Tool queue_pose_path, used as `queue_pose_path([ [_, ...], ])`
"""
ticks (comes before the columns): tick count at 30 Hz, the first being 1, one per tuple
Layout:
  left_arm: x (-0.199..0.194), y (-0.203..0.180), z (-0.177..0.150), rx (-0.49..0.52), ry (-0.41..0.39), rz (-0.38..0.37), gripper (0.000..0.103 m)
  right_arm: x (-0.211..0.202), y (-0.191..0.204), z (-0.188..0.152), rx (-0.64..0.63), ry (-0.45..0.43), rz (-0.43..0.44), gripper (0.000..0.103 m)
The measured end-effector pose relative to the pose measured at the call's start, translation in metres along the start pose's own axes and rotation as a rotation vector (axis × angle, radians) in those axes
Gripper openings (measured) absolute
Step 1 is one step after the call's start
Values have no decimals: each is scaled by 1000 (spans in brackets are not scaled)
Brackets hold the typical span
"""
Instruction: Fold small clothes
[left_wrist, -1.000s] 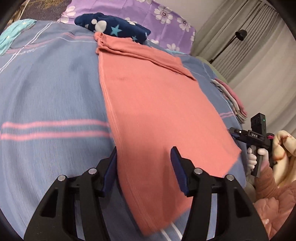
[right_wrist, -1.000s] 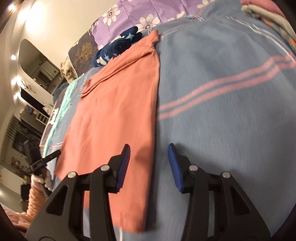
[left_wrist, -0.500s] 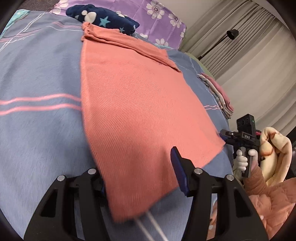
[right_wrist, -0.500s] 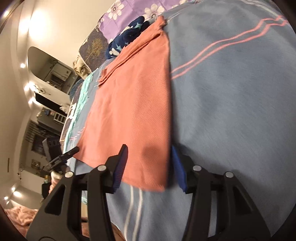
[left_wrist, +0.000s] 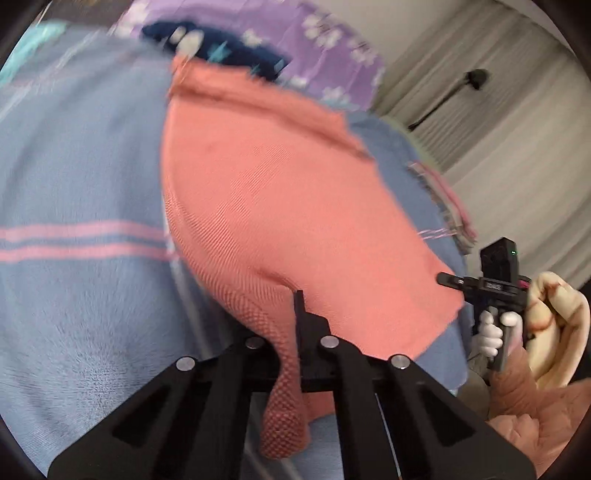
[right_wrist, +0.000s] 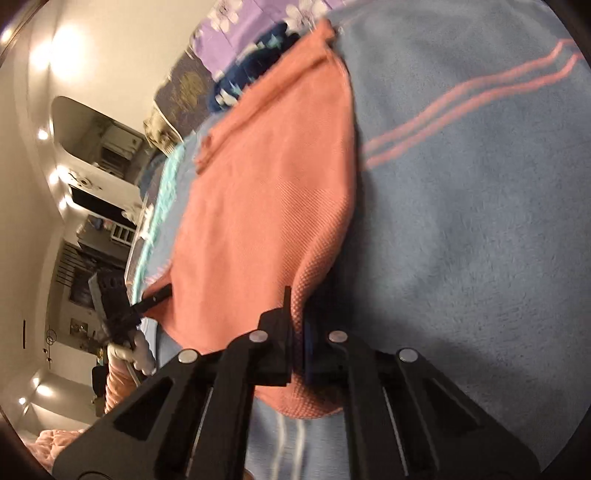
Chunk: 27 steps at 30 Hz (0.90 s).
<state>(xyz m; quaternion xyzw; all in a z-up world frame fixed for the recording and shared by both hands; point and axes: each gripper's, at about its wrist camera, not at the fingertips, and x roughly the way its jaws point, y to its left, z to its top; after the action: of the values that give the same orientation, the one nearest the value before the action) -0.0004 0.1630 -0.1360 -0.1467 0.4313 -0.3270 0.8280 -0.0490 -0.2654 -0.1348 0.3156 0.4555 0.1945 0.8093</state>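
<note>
A salmon ribbed garment (left_wrist: 277, 192) lies flat on the blue bedspread (left_wrist: 74, 184), its near hem lifted at two corners. My left gripper (left_wrist: 291, 299) has its jaws closing to a pinch on the near left corner, and cloth hangs down between the fingers. In the right wrist view the same garment (right_wrist: 266, 192) has its near right corner bunched in my right gripper (right_wrist: 295, 295), whose jaws are closing tight on it. Each camera sees the other tool at the hem: the right gripper (left_wrist: 448, 278) and the left gripper (right_wrist: 162, 293), both held by white-gloved hands.
A navy star-print cloth (left_wrist: 221, 55) and a purple floral pillow (left_wrist: 332, 48) lie beyond the garment's far end. A stack of folded clothes (left_wrist: 450, 206) sits at the bed's right edge. Curtains and a floor lamp (left_wrist: 476, 77) stand behind. The bedspread (right_wrist: 480, 221) carries pink stripes.
Both grippers, open around the near hem before, have closed on its corners and lifted them slightly, so the cloth now bunches up at the jaws.
</note>
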Motion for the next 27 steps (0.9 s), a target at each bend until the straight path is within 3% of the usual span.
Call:
queue_pose_path([
  [5, -52, -38, 15, 109, -151, -33, 1, -50, 34, 10, -89, -140, 69, 4],
  [10, -99, -76, 10, 174, -273, -80, 1, -102, 69, 1, -189, -257, 141, 4],
  [16, -139, -113, -19, 190, -312, -106, 2, -160, 97, -38, -280, -336, 59, 4],
  [19, -125, -117, -15, 229, -288, -63, 2, -150, 91, -29, -273, -338, 27, 5],
  [27, -78, -83, 27, 150, -234, -20, 2, -89, 68, 25, -193, -294, 6, 5],
])
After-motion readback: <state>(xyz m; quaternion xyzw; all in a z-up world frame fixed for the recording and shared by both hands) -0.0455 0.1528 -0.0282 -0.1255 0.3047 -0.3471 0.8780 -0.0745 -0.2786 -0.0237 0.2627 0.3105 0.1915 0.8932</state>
